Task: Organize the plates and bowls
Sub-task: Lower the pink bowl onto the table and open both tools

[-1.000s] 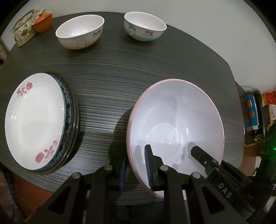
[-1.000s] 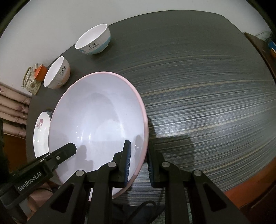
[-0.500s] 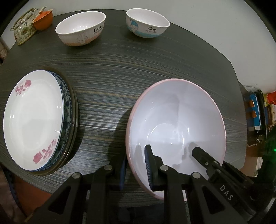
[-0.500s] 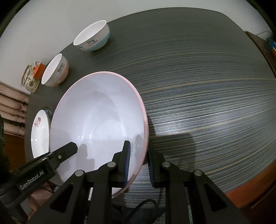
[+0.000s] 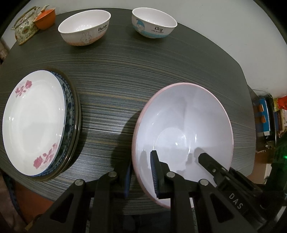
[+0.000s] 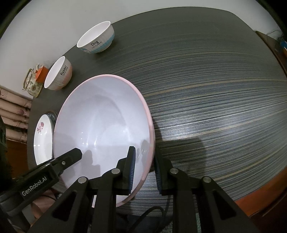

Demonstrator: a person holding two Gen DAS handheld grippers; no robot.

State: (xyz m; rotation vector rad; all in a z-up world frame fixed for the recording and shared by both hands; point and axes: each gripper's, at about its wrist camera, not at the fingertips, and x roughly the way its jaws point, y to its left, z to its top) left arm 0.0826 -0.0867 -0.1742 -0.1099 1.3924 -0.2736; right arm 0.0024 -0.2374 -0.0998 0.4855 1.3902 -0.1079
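Fingers of the left gripper (image 5: 140,161) straddle the near-left rim of the pink-rimmed bowl (image 5: 188,116): one pad is outside the wall and one inside, set narrow and clamped on it. At the opposite side of the same bowl the right gripper (image 6: 145,152) sits astride the near-right rim in the same way, one pad within the white basin and one outside. Its gap is narrow too, but I cannot tell whether those pads press the wall or merely flank it. Both tools point steeply down, and each one's dark finger shows in the other's view, reaching into the bowl from the far side.

The bowl lies between the two grippers, upright and empty, over the near edge of the dark striped table (image 5: 116,62); whether its base touches the top is hidden.

Left of the left gripper, apart from the bowl, a stack of plates (image 5: 32,121) lies on the table – the top one is white with pink flowers, over a blue-patterned one.

Further ahead, near the table's far edge, stand two small bowls side by side – the rabbit bowl (image 5: 84,26) ahead and to the left, the dog bowl (image 5: 154,21) straight ahead of the left gripper. Beyond the rabbit bowl, at the far-left corner, a patterned teapot (image 5: 25,28) sits with an orange cup (image 5: 44,16) touching it.
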